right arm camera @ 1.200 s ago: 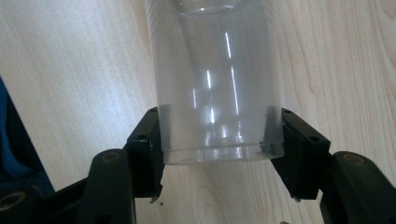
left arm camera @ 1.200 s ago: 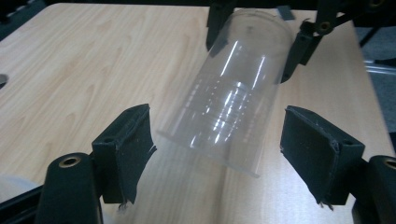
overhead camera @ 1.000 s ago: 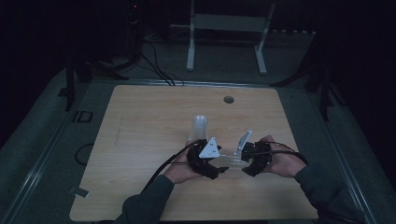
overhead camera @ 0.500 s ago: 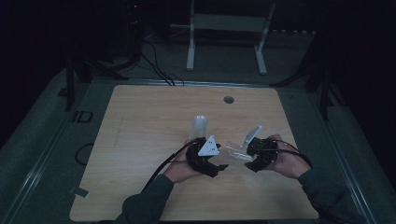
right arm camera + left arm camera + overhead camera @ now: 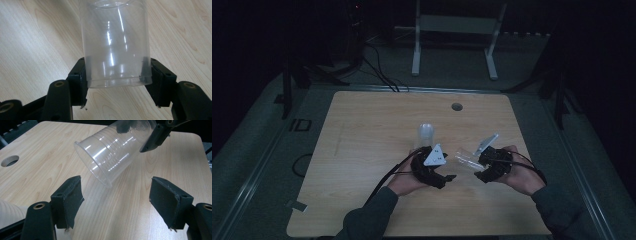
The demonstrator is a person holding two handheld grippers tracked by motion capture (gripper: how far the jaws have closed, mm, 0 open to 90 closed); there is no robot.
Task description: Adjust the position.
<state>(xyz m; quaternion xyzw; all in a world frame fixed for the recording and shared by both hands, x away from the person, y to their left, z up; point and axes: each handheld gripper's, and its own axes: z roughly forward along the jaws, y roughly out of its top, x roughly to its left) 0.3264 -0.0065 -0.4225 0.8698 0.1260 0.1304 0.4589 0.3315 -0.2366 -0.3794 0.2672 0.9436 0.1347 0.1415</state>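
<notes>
A clear plastic cup (image 5: 116,37) lies level above the wooden table (image 5: 362,150), and my right gripper (image 5: 116,75) is shut on its base. In the left gripper view the same cup (image 5: 112,152) hangs tilted, its mouth turned toward my left gripper (image 5: 115,192), whose jaws stand open with nothing between them. In the high view the cup (image 5: 463,158) spans the gap between the left gripper (image 5: 444,172) and the right gripper (image 5: 479,167), near the table's front. A second, whitish cup (image 5: 426,134) stands upright just behind the left gripper, its ribbed side (image 5: 7,216) close to the left jaw.
A round cable hole (image 5: 456,106) sits near the table's far edge. Black cables (image 5: 387,172) trail from the grippers toward the front. A white metal stand (image 5: 452,45) and floor cables are beyond the table.
The right gripper has shifted slightly to the right with the clear cup, which now lies more level between the two grippers. The left gripper has stayed put.
</notes>
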